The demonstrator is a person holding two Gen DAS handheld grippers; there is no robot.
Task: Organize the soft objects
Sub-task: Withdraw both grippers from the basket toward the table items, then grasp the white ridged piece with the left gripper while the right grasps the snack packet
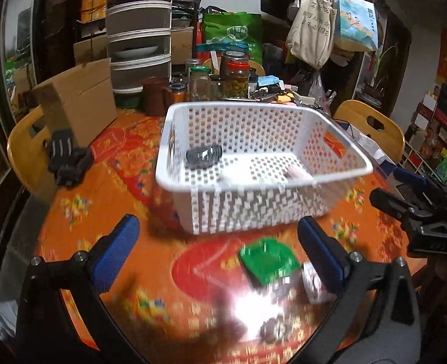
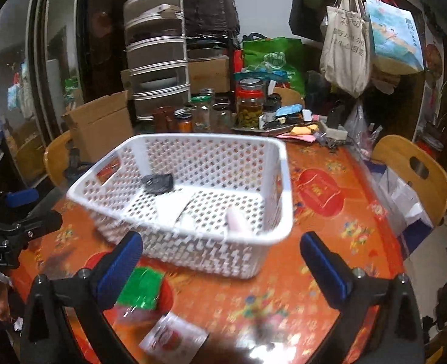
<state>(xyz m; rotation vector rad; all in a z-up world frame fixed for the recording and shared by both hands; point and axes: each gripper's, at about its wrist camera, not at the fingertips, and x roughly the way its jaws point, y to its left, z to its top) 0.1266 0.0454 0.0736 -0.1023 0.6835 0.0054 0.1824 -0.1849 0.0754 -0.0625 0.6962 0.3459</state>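
Note:
A white perforated basket (image 1: pixel 338 151) (image 2: pixel 284 182) stands on the orange patterned table (image 1: pixel 108 188) (image 2: pixel 338 212). Inside lie a dark grey folded soft item (image 1: pixel 203 155) (image 2: pixel 158 183), a white soft item (image 1: pixel 238 176) (image 2: pixel 178 209) and a pale pink one (image 1: pixel 297 172) (image 2: pixel 235 220). My left gripper (image 1: pixel 220 248) hangs open in front of the basket, nothing between its blue pads. My right gripper (image 2: pixel 222 261) is open too, empty, near the basket's front wall. A green packet (image 1: pixel 267 261) (image 2: pixel 140 288) lies in front of the basket. Black gloves (image 1: pixel 67 157) rest at the table's left edge.
Glass jars (image 1: pixel 237 79) (image 2: pixel 249 106), a cardboard box (image 1: pixel 81 106) (image 2: pixel 102 124) and a stack of drawers (image 1: pixel 138 30) (image 2: pixel 158 57) crowd the far side. Wooden chairs (image 1: pixel 26 151) (image 2: pixel 411 170) flank the table. A printed packet (image 2: pixel 172 336) lies near the front edge. Glare blurs the near tabletop.

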